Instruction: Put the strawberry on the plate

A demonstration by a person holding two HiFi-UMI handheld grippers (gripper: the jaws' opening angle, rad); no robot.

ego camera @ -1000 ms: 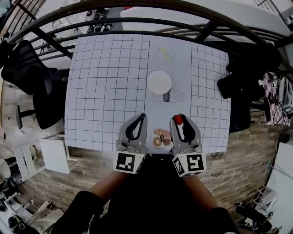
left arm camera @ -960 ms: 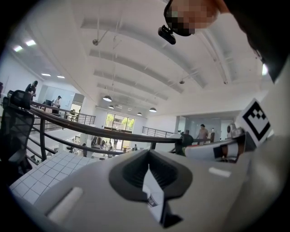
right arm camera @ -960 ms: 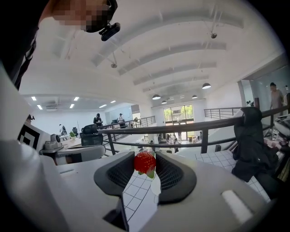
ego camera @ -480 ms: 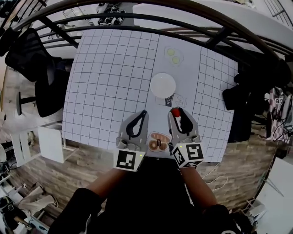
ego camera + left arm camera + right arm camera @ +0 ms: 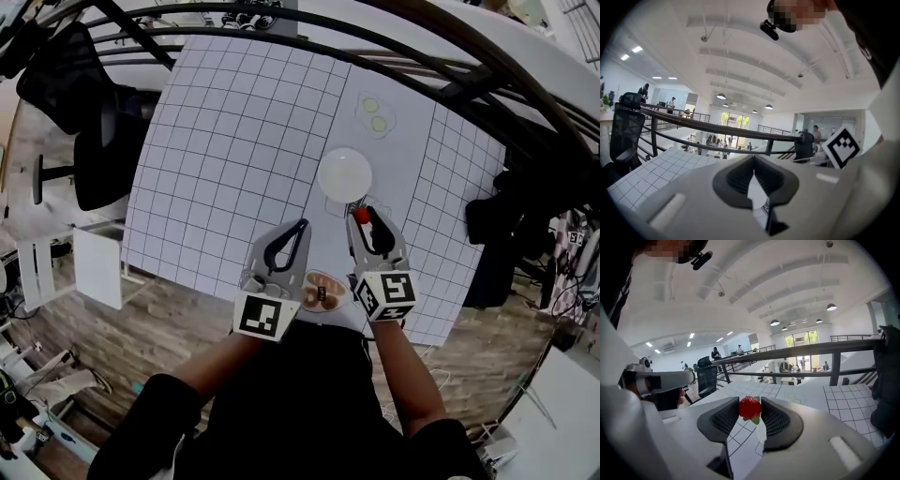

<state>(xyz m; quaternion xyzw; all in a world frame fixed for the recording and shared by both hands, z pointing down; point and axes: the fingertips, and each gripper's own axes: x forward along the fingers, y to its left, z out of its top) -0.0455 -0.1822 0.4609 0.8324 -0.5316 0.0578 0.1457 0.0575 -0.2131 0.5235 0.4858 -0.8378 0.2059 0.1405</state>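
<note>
Strawberry (image 5: pixel 750 408) sits clamped between the jaws of the right gripper (image 5: pixel 362 218), red body up by the tips with a green leaf hanging below. The jaws stand partly apart, pads pressing it from both sides. The right forearm reaches forward from the body, and the gripper points away over the table (image 5: pixel 234 141). Its tips lie just short of the plate (image 5: pixel 344 174) – the berry seems near the rim, not over it, though the steep head view makes this hard to judge. The left forearm reaches forward alongside. The left gripper (image 5: pixel 301 228) hangs beside the right one, jaws together at the tips – nothing held. Between the two, at the near table edge, sits a dish (image 5: pixel 322 289).
</note>
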